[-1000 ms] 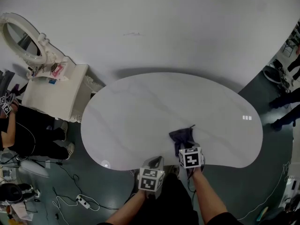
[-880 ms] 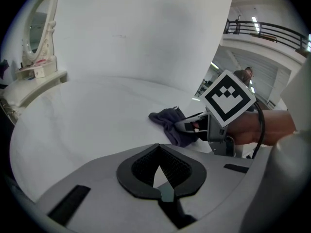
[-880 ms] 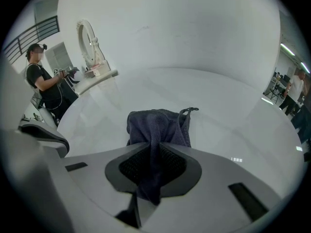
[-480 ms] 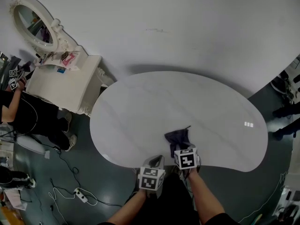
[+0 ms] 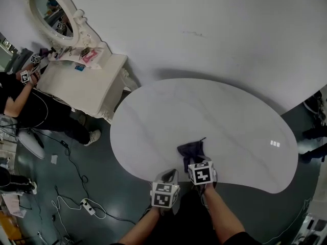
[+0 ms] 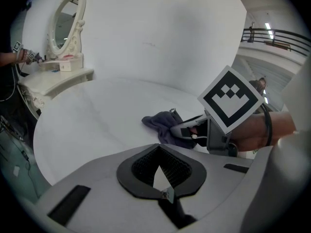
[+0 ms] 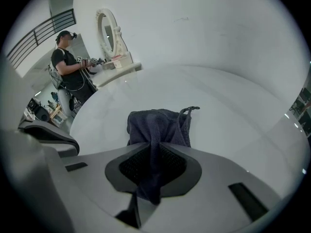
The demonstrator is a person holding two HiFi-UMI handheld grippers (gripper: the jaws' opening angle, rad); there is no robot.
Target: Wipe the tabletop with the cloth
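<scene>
Right gripper (image 7: 153,169): jaws pinched on a fold of the cloth (image 7: 158,125), with a short dark tail hanging back through the pads

Left gripper (image 6: 158,171): pads pressed together, nothing between them. It hovers at the near rim of the tabletop (image 5: 214,111), just left of the right gripper (image 5: 200,162) and apart from the cloth (image 6: 163,123)

Cloth (image 5: 191,149): dark and bunched, lying on the tabletop (image 7: 228,115) directly ahead of the right jaws. Long axis runs straight away from that gripper, along the line of its jaws. A thin hanging loop (image 7: 190,109) sticks out at the far right corner, pointing ahead and right

Near rim of the tabletop lies right under both grippers. The left gripper (image 5: 168,177) sits at that rim

Bare pale surface ahead of the cloth and to both sides; the stretch to the right is the longer one. From the left gripper, the tabletop (image 6: 92,115) curves off to the left

Beyond the far rim: white wall (image 5: 204,24)

Far left, off the table: white dressing table (image 5: 84,83) with oval mirror (image 5: 51,11), a person in black (image 5: 30,106) beside it, cables (image 5: 76,198) on the dark floor
</scene>
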